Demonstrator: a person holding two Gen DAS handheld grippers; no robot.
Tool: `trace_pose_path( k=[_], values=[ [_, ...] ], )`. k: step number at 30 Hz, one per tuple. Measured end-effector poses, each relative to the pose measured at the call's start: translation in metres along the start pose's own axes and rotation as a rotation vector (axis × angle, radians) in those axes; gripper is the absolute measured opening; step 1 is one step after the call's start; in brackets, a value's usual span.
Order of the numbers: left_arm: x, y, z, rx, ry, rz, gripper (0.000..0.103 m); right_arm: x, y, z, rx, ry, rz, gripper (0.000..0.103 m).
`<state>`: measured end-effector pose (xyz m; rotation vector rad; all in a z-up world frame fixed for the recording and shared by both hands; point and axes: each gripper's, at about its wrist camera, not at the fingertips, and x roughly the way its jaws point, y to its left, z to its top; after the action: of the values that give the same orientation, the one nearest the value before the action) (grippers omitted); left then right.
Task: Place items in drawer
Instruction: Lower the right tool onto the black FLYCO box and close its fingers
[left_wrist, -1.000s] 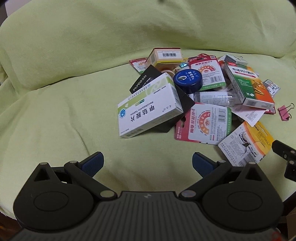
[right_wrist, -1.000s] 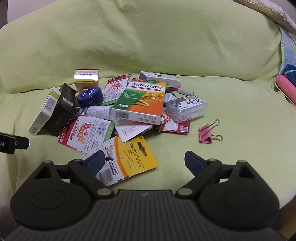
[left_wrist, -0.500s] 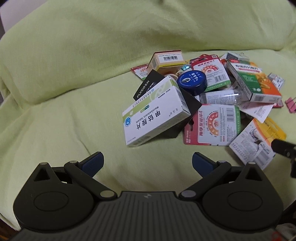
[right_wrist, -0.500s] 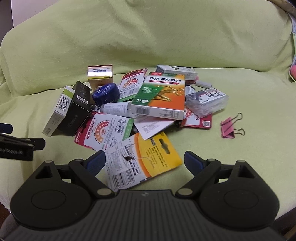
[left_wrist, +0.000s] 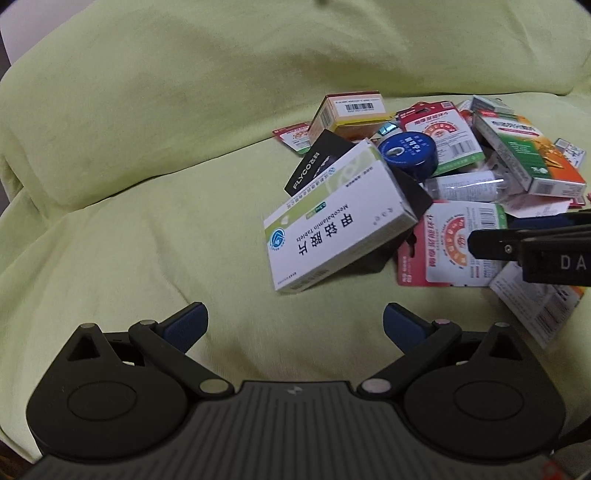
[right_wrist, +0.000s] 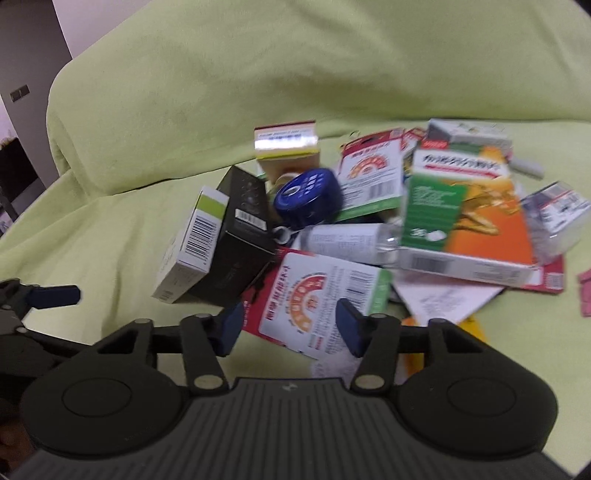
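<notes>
A heap of small items lies on a green-covered sofa seat (left_wrist: 129, 229). A white medicine box (left_wrist: 340, 221) leans on a black box (left_wrist: 317, 162), with a blue tin (left_wrist: 408, 151) behind them. My left gripper (left_wrist: 294, 325) hangs open over bare cloth, short of the white box. My right gripper (right_wrist: 290, 325) is low over a red-and-white card (right_wrist: 306, 291), its jaws partly narrowed with the card's near end between them, not clamped. An orange-green box (right_wrist: 465, 206) lies on the right of the heap. No drawer is in view.
A barcoded box (right_wrist: 286, 142), a clear bottle (right_wrist: 347, 240) and a clear plastic case (right_wrist: 554, 214) sit in the heap. A pink clip (right_wrist: 585, 291) lies at the right edge. The sofa back (right_wrist: 258, 74) rises behind. Bare cloth spreads left of the heap.
The right gripper has moved forward and left into the heap, and its jaws have narrowed over the red-and-white card. The left gripper has drifted left and stays open.
</notes>
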<state>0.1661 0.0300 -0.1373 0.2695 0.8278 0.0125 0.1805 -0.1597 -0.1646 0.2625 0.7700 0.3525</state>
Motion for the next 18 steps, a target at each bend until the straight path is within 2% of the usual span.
trace_pose_path(
  k=[11,18],
  values=[
    [0.019,0.012,0.003,-0.014,0.001,0.008,0.099,0.025,0.007,0.007,0.033,0.028,0.037,0.041],
    [0.018,0.026,-0.005,-0.034,0.017,0.03,0.099,0.03,0.047,0.017,-0.076,-0.046,0.139,0.04]
  ],
)
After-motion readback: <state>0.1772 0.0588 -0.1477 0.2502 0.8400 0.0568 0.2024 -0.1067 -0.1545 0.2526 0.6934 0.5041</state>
